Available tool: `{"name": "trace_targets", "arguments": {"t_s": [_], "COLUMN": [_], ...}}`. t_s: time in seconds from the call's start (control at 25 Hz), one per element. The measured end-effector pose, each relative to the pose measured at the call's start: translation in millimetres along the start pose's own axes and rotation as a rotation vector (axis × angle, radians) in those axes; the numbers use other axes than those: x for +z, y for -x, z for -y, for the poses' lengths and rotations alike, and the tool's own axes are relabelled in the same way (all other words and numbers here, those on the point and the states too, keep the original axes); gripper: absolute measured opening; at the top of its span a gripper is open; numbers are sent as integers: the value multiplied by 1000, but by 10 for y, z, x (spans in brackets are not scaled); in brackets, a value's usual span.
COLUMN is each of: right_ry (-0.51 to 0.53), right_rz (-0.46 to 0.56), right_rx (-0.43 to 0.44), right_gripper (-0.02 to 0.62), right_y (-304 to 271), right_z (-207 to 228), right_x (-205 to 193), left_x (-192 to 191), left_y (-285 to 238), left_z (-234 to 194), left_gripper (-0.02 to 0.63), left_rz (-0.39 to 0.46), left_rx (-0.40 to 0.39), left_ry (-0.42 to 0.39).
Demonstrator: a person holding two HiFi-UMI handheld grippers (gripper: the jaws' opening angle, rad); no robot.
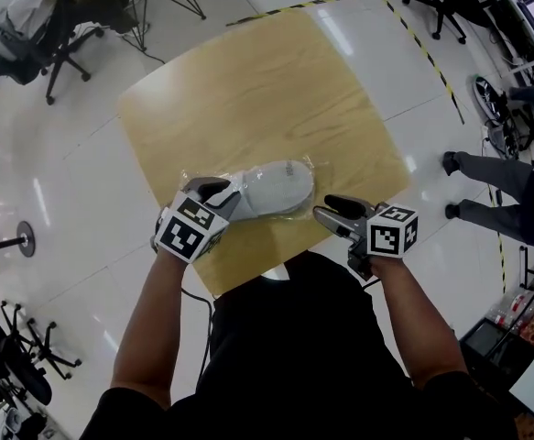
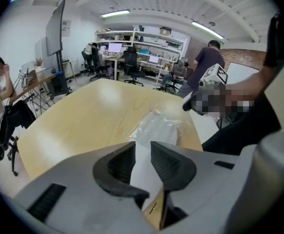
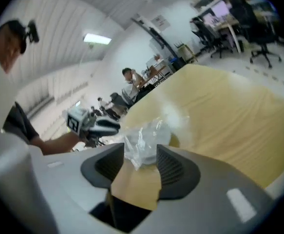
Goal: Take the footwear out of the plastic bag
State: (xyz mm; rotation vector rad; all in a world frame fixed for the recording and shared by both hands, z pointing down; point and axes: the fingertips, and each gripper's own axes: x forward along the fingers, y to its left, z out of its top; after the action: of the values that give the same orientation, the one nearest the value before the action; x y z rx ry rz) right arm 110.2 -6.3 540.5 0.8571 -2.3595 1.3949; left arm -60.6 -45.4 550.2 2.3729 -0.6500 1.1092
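Observation:
A white shoe [image 1: 276,186] lies inside a clear plastic bag [image 1: 310,165] near the front of a wooden table [image 1: 248,90]. My left gripper [image 1: 219,191] sits at the shoe's left end. In the left gripper view the gripper [image 2: 142,152] is shut on the shoe's white material, with the bagged shoe [image 2: 156,128] stretching ahead. My right gripper [image 1: 329,212] stands open just right of the bag, apart from it. In the right gripper view a crumpled end of the bag [image 3: 144,138] lies just beyond the open gripper [image 3: 141,162], and the left gripper [image 3: 105,126] shows behind it.
The table's front edge [image 1: 248,282] is close to my body. A person stands to the right [image 1: 495,177] beside yellow-black floor tape [image 1: 427,53]. Office chairs [image 1: 65,35] and another person sit at the far left.

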Motion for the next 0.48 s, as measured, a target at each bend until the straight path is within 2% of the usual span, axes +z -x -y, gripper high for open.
{"name": "trace_targets", "arguments": {"t_s": [0.04,0.12,0.2,0.24,0.28,0.32,0.4,0.48], "right_ry": [-86,-184,-176,-157,-152,-170,-257,-342], "right_rz": [16,-25,-106,-130,-131,-111,-58,-48], "right_rx": [40,53,26,29,65,138,345,527], "right_gripper": [208,219,211,160,62,2,2,2], "right_y": [-63,-226,-363,-395,-397,-376,-293,-214], "right_z": [-19,22,104,133,131,89,-68,-202], "right_x": [34,-14,-127,-165,-174,-155,-89,-67], "left_x": [-8,-110,-205,-227,-245,-265,-298,-297], "left_y": [-60,-196,-295,-322,-336,-338,-328,-329], "left_z": [75,171,189,177,159,140,123,138], "left_gripper": [104,106,107,106,100,84,61,55], "left_rz": [-25,-103,-155,-161,-160,-155,-133,-97], "left_rx": [-20,-42,-34,-25,-16,-9,-18,-54], "left_ry": [-23,-56,-59,-44,-20,9,66,123]}}
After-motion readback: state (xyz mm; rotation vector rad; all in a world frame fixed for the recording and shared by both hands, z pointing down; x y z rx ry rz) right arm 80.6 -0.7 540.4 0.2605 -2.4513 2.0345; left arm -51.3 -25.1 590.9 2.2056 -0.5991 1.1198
